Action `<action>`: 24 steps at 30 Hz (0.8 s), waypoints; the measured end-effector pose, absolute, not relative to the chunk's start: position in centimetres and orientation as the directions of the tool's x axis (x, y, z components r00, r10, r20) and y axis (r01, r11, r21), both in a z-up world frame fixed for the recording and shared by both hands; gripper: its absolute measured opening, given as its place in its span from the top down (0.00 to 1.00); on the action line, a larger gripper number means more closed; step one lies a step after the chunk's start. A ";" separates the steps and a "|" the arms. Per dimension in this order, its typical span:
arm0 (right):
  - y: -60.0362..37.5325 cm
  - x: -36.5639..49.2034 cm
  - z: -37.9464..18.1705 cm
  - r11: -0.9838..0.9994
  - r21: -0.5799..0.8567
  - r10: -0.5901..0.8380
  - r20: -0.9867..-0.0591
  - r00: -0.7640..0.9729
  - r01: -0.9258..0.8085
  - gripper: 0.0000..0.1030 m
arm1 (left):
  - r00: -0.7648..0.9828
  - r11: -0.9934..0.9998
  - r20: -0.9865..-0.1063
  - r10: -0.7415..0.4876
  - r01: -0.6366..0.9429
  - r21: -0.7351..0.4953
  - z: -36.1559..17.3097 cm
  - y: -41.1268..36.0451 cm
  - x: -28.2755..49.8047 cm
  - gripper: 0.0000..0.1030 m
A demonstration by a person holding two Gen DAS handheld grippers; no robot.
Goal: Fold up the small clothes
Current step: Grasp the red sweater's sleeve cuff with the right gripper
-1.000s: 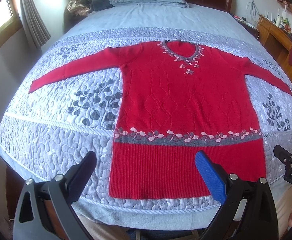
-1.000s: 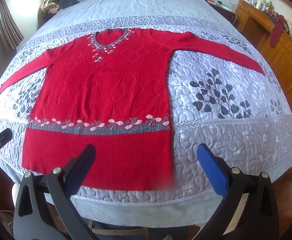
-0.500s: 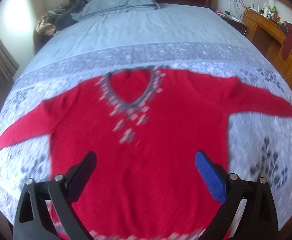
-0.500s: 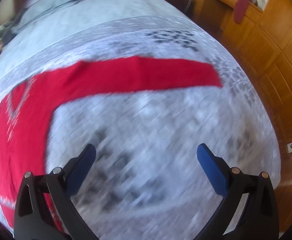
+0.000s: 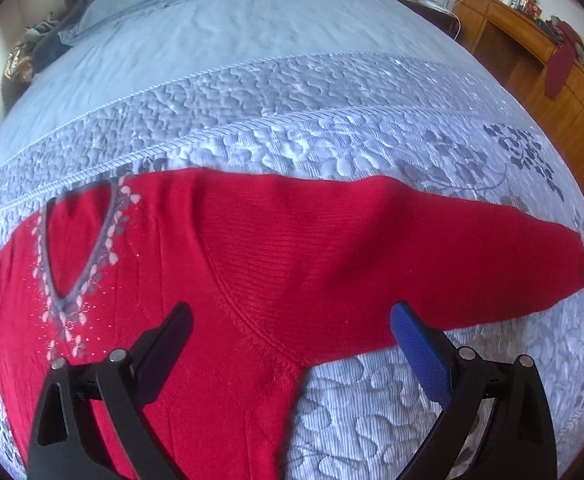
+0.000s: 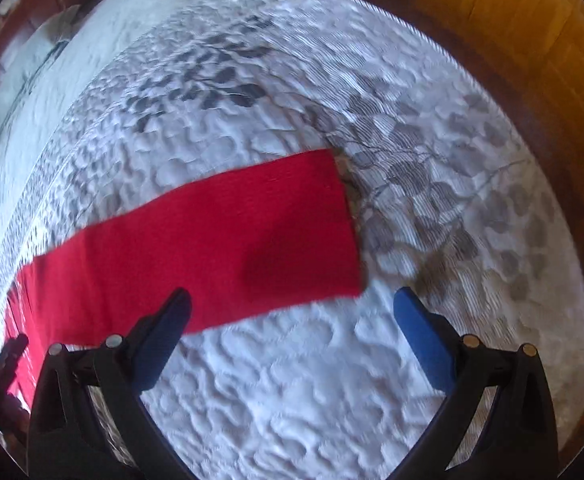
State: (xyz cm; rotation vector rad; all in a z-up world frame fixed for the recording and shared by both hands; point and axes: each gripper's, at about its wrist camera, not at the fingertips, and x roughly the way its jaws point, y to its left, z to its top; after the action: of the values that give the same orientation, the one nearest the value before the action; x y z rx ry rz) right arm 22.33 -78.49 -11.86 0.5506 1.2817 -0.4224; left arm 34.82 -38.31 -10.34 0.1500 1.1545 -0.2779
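Two claws, both w/ jaws apart: I'm lining right claw (image 6: 292, 312) up on sleeve cuff (image 6: 331, 220), left claw (image 5: 292, 328) hovering by armpit; best pinching cuff edge squarely.

The sweater (image 5: 276, 264) is plain red, its V-neck (image 5: 80, 248) trimmed grey with pink flowers. The quilt (image 5: 331, 128) is pale grey with stitched swirls and dark grey leaf sprays (image 6: 212, 80); toward the bed's head, the sheet (image 5: 212, 32) is plain blue-grey.

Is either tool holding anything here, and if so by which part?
Nothing is held. The left tool is open over the sweater near its armpit; the right tool is open by the sleeve cuff.
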 end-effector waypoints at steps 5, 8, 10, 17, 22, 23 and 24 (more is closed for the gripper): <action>-79.0 22.9 -12.9 0.782 0.135 -0.011 -0.973 0.229 0.609 0.28 | 0.398 0.962 -0.912 -0.102 0.274 0.012 -10.6 -36.5 35.3 0.04; -78.5 23.1 -12.2 0.806 0.095 -0.047 -0.974 0.222 0.584 0.58 | 0.399 0.971 -0.914 -0.070 0.237 0.029 -10.8 -34.4 36.2 0.04; -77.9 23.1 -11.5 0.813 0.150 0.004 -0.968 0.252 0.563 0.92 | 0.389 0.975 -0.919 -0.065 0.219 0.024 -10.8 -33.4 36.6 0.04; -70.7 25.6 -6.6 0.872 0.230 0.060 -0.926 0.373 0.432 0.92 | 0.393 0.982 -0.918 -0.054 0.186 0.021 -10.0 -28.9 36.8 0.04; -60.3 29.1 -4.5 0.940 0.243 0.134 -0.909 0.395 0.240 0.92 | 0.407 0.990 -0.912 -0.053 0.143 0.006 -8.8 -23.6 36.5 0.04; -57.3 30.2 -4.4 0.948 0.255 0.163 -0.905 0.394 0.193 0.92 | 0.406 0.990 -0.912 -0.057 0.138 -0.001 -8.6 -22.7 36.5 0.04; -55.3 31.0 -4.5 0.951 0.266 0.187 -0.901 0.391 0.159 0.92 | 0.405 0.991 -0.912 -0.063 0.131 -0.010 -8.4 -21.5 36.4 0.04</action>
State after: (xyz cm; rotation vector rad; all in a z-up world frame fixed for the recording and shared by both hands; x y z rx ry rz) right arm 30.98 -55.26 -4.49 0.3334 1.1754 0.0180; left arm 36.39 -21.46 -8.38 0.0668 1.1478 -0.1228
